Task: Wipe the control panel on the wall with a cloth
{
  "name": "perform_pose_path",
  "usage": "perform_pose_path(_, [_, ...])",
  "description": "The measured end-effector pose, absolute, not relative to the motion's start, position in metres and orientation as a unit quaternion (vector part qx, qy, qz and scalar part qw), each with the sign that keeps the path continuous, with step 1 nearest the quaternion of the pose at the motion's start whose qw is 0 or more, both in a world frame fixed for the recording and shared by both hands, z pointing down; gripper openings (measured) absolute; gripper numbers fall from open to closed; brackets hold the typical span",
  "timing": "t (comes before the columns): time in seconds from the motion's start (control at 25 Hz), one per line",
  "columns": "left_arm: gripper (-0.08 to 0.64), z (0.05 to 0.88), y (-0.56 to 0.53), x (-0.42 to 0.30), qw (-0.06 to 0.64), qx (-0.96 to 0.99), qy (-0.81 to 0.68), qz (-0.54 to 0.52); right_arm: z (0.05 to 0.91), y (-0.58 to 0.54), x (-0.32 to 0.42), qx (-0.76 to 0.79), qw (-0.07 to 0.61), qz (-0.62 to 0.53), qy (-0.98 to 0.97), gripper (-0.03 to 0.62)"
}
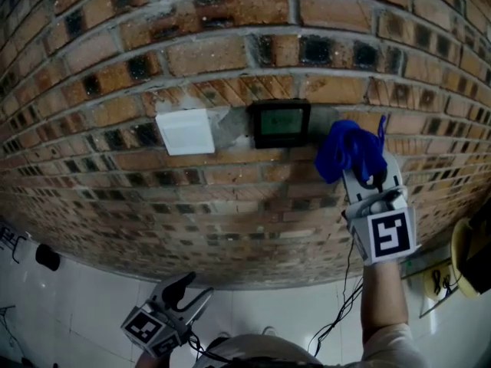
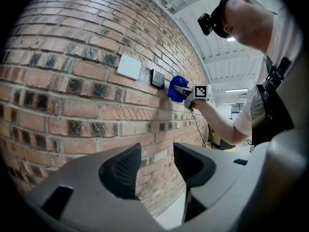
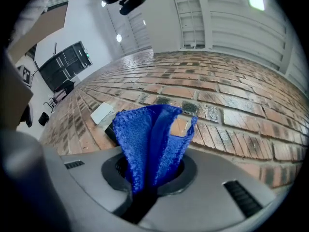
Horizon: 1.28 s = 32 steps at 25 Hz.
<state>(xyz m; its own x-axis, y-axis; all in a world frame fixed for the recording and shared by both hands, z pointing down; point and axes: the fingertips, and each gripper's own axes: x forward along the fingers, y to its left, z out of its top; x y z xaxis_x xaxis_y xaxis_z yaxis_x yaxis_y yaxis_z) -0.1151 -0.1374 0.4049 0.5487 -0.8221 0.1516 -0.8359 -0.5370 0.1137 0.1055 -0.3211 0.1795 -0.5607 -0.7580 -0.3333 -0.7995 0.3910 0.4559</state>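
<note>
**Blue cloth up at the wall, just beside the panel**

Pinches a bunched blue cloth in the right gripper, jaws pressed together on its lower folds, loose end fanning out past the fingertips. Holds it high against the brick wall, well above the wall's bottom edge and just right of the dark control panel, with a narrow strip of brick between the two. Cannot tell whether the cloth touches the bricks.

Shows a white blank plate just left of the panel, with a patch of grey mortar between them.

Keeps the left gripper low, near the wall's bottom edge and above the white floor, well apart from the panel. Has its jaws spread, with only brickwork seen through the gap.

Trails a thin black cable down from the right gripper along the forearm.
</note>
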Motion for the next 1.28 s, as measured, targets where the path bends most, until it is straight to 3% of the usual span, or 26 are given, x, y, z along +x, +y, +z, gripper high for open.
perform_pose_path(0.52, [0.206,0.396,-0.086,-0.096,0.073,0.851,-0.515,0.066,0.338,-0.184,0.146,-0.400,0.005,0.127,0.908,0.091])
perform_pose_path(1.0, [0.206,0.411,0.067,-0.095,0.075,0.865,-0.493,0.053,0.370,0.040,0.173,-0.400,-0.024,0.081,0.913,0.089])
perform_pose_path(1.28, [0.206,0.411,0.113,-0.075,0.080,0.874,-0.478,0.043,0.378,0.099,0.191,-0.411,-0.036,0.065,0.909,0.089])
